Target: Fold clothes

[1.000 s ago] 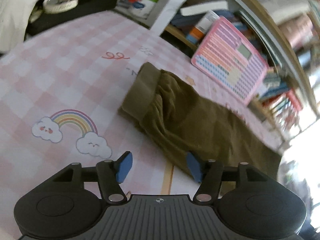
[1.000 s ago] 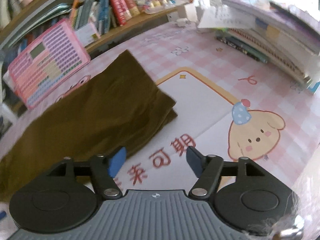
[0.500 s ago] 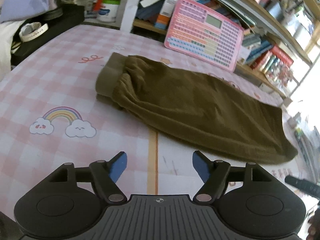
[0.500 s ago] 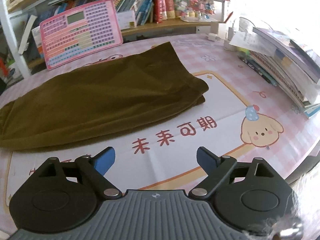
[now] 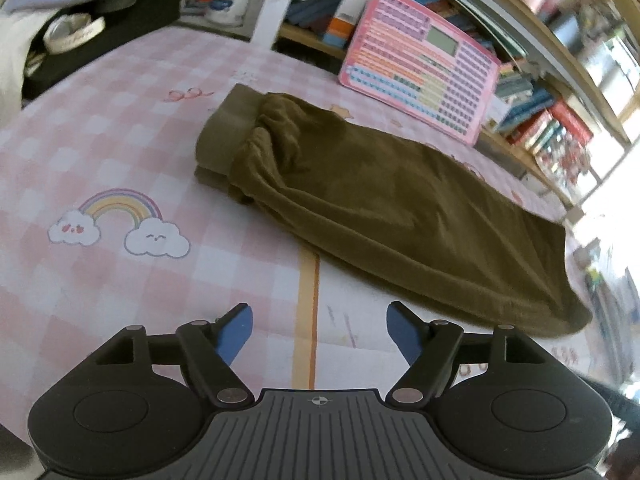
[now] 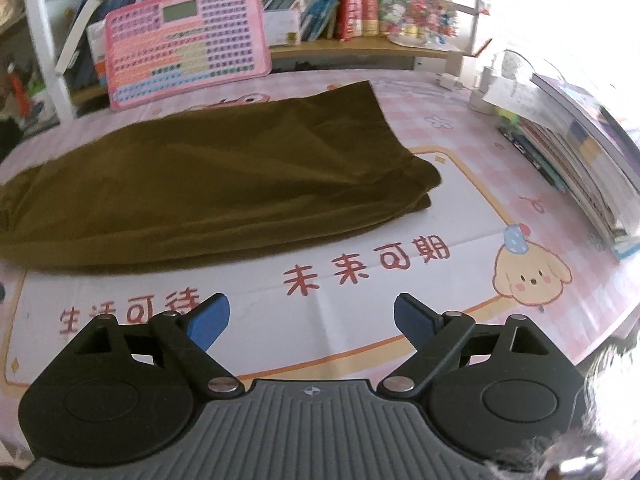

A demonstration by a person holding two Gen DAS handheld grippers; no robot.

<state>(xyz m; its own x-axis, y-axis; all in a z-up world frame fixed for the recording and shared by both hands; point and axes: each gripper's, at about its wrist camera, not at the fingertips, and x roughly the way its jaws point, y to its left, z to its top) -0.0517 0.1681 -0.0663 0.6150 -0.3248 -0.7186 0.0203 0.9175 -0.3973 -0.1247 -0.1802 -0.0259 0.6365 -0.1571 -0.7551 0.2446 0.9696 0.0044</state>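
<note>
Olive-brown trousers (image 5: 384, 200) lie folded lengthwise on a pink checked table mat (image 5: 100, 152). Their waistband (image 5: 224, 136) is at the left end; the leg hems (image 6: 404, 172) are at the right end. My left gripper (image 5: 319, 330) is open and empty, held above the mat a little in front of the trousers' near edge. My right gripper (image 6: 312, 318) is open and empty, above the printed white panel (image 6: 360, 272), in front of the trousers (image 6: 216, 176) near the hem end.
A pink keyboard toy (image 6: 188, 40) leans against a bookshelf (image 6: 340, 12) behind the trousers. Stacked books (image 6: 580, 152) lie along the right edge. A black object with a white band (image 5: 76, 36) sits at the far left. The mat's front edge (image 6: 600, 328) is near.
Both grippers have pulled back from the trousers and opened wider. The left view swung from the waistband to take in the whole garment; the trousers lie still.
</note>
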